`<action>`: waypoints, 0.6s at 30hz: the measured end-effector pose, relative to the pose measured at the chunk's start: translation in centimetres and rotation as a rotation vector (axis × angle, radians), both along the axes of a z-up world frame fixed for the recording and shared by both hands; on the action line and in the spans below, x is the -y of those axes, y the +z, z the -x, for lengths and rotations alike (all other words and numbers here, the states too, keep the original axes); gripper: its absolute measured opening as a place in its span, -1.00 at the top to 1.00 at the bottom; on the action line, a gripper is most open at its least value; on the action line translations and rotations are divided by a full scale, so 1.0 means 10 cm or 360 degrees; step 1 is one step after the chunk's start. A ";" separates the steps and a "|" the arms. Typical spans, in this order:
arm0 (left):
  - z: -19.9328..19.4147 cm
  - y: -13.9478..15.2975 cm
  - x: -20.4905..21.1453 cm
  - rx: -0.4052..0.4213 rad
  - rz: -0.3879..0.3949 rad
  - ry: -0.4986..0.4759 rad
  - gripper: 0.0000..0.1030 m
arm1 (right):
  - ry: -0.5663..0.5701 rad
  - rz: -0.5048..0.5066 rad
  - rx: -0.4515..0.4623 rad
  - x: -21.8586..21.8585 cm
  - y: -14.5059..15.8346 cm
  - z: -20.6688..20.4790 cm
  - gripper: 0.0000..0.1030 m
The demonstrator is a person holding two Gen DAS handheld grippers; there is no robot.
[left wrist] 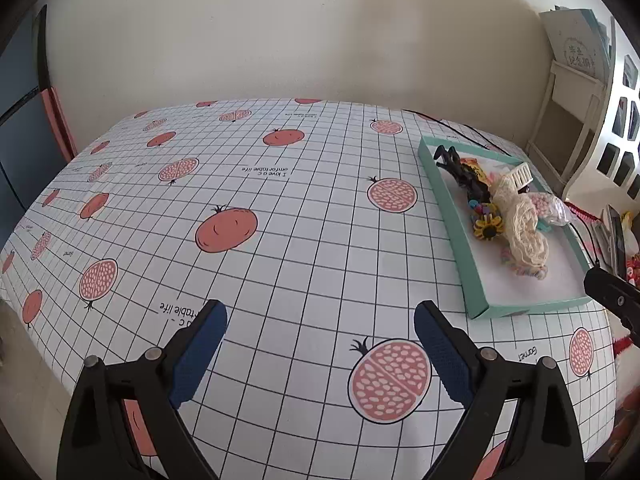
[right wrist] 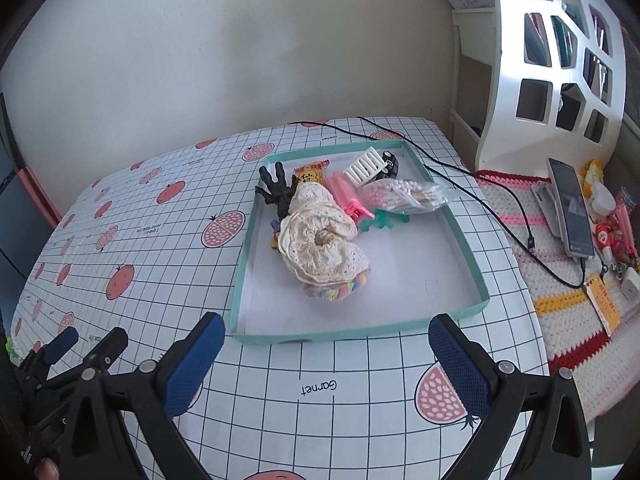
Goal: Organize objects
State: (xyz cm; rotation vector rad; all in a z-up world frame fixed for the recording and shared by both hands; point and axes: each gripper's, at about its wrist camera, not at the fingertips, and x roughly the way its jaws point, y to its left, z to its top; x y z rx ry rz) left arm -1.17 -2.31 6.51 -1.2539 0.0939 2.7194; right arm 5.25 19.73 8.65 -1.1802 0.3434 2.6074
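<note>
A shallow teal tray (right wrist: 244, 256) (left wrist: 452, 240) sits on the table and holds several small items. Among them are a cream lace scrunchie (right wrist: 320, 248) (left wrist: 524, 228), a black hand-shaped clip (right wrist: 278, 192) (left wrist: 460, 168), a white comb (right wrist: 366, 166) (left wrist: 520, 176), a pink clip (right wrist: 348, 198), a bag of pink beads (right wrist: 400, 194) (left wrist: 548, 206) and a pastel hair tie (right wrist: 336, 292). My right gripper (right wrist: 332, 356) stands open just in front of the tray's near edge, empty. My left gripper (left wrist: 320, 340) is open over bare cloth, left of the tray, with nothing in it.
The table wears a white grid cloth (left wrist: 280, 200) with pomegranate prints. A black cable (right wrist: 480, 200) runs past the tray to a phone (right wrist: 570, 208) on a crocheted mat (right wrist: 560, 320) at right, among small trinkets. A white lattice shelf (right wrist: 560, 60) stands at the back right.
</note>
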 end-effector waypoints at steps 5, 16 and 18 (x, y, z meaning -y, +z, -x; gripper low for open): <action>-0.05 -0.18 0.06 0.0054 0.0017 0.0005 -0.84 | -0.0012 0.0033 0.0038 0.03 -0.18 -0.07 -1.00; -0.05 -0.39 0.19 0.0112 0.0070 0.0035 -0.84 | 0.0010 -0.0020 0.0189 0.20 -0.61 -0.09 -1.00; -0.03 -0.42 0.19 0.0127 0.0072 0.0035 -0.84 | 0.0017 -0.0019 0.0207 0.21 -0.66 -0.08 -1.00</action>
